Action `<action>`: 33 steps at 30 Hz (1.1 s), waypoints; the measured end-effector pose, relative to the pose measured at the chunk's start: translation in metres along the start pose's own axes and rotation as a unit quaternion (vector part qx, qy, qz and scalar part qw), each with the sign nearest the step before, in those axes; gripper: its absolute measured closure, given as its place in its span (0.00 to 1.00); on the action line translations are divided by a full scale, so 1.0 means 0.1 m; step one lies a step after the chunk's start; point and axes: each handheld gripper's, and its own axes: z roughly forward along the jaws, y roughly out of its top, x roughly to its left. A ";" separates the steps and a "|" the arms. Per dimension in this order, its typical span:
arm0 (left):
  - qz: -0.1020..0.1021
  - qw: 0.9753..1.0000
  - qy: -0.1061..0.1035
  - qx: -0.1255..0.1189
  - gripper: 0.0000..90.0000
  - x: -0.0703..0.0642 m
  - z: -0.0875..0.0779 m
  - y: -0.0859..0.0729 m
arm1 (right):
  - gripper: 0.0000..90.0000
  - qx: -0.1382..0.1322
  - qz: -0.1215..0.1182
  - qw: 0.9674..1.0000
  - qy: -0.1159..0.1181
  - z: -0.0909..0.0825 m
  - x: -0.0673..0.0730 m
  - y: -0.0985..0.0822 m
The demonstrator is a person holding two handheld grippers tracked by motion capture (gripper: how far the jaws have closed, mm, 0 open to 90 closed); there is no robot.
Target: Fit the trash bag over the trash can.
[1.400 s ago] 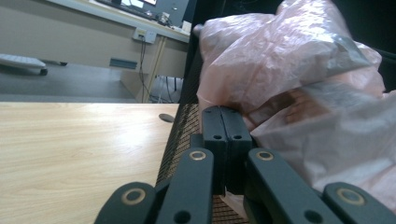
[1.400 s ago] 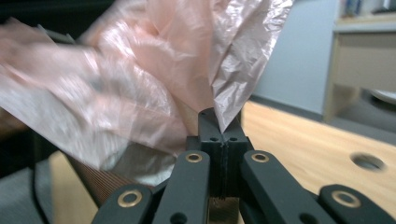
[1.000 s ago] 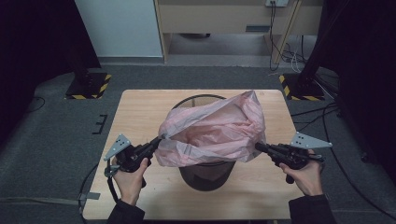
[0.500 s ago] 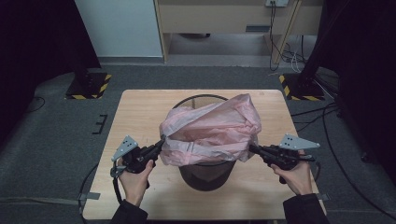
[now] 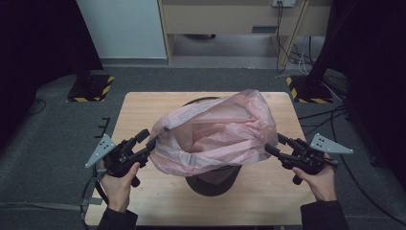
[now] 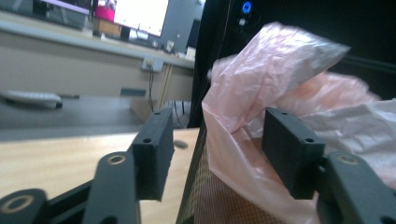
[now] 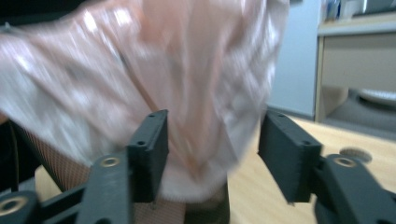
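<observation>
In the high view, a pink plastic bag (image 5: 215, 134) sits draped over a dark mesh bin (image 5: 213, 179) standing on the wooden table (image 5: 143, 201). The left hand-held gripper (image 5: 149, 143) points at the bag's left edge, and the right hand-held gripper (image 5: 274, 144) at its right edge; each sits just beside the plastic.

In the left gripper view, the 2 jaws have just been opening and stand apart, with the bag (image 6: 280, 84) bulging between them, unpinched, above the bin's mesh (image 6: 205, 196).

In the right gripper view, blurred, the jaws have likewise just been opening; the bag (image 7: 187, 84) hangs loose between them.
</observation>
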 end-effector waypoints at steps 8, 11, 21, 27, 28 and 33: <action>0.026 0.999 -0.016 -0.027 0.36 -0.11 0.00 0.23 | 0.37 -0.049 0.005 0.999 -0.008 -0.05 0.03 0.18; 0.043 0.999 -0.016 -0.028 0.35 -0.18 0.02 0.30 | 0.36 -0.070 0.004 0.997 -0.017 -0.04 0.03 0.24; 0.085 0.996 -0.022 -0.012 0.38 -0.34 0.22 0.47 | 0.33 -0.094 -0.014 0.994 -0.049 0.05 0.05 0.47; 0.097 0.995 -0.025 0.016 0.45 -0.34 0.34 0.45 | 0.32 -0.088 -0.011 0.995 -0.039 0.21 0.04 0.59; 0.099 0.995 -0.025 0.019 0.46 -0.33 0.36 0.45 | 0.32 -0.086 -0.011 0.996 -0.038 0.23 0.04 0.60; 0.112 0.993 -0.027 0.027 0.58 -0.29 0.43 0.42 | 0.38 -0.072 -0.006 0.997 -0.035 0.34 0.01 0.62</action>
